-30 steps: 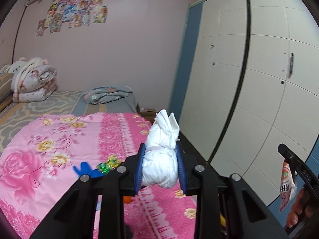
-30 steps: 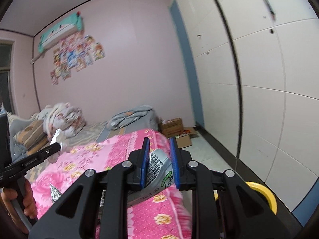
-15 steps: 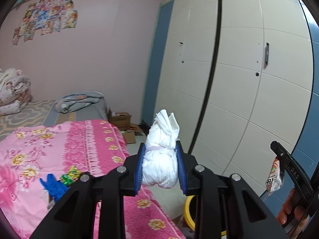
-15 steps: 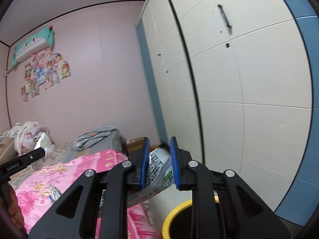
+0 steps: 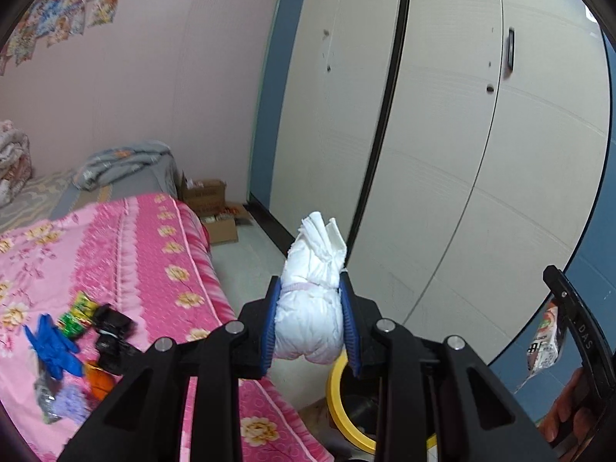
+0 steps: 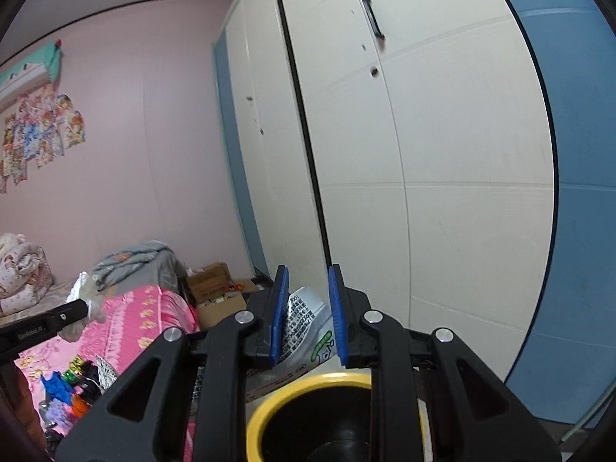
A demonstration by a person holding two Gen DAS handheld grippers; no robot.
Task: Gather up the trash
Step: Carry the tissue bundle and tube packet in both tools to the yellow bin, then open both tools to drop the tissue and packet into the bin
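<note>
White rolled diaper [image 5: 310, 304] is pinched between the blue pads [image 5: 269, 323] of the left gripper [image 5: 310, 321], pads pressed into both sides, folded end sticking up past the tips. It's held in the air over the gap between bed and wardrobe, with the yellow-rimmed bin [image 5: 338, 396] just below and behind it.

Right gripper [image 6: 306, 315] is clamped on a printed snack wrapper [image 6: 304, 331]: grey-white foil, black text, green mark. Pads grip its upper part, the rest hangs down toward the bin [image 6: 292, 389], whose dark opening sits directly under the fingers in the right wrist view. In the left wrist view the same wrapper [image 5: 543, 346] dangles at far right, well apart from the diaper.

More trash lies on the pink floral bedspread [image 5: 134, 254]: blue glove [image 5: 50, 342], green candy wrapper [image 5: 79, 313], crumpled black item [image 5: 111, 331], orange scrap [image 5: 98, 379], purple-grey bits, blurred [image 5: 65, 404]. All near the bed edge, clustered and touching.

White wardrobe [image 6: 423, 154] with blue side panels runs behind the bin. Cardboard boxes [image 5: 210, 204] sit on the floor past the bed's end.
</note>
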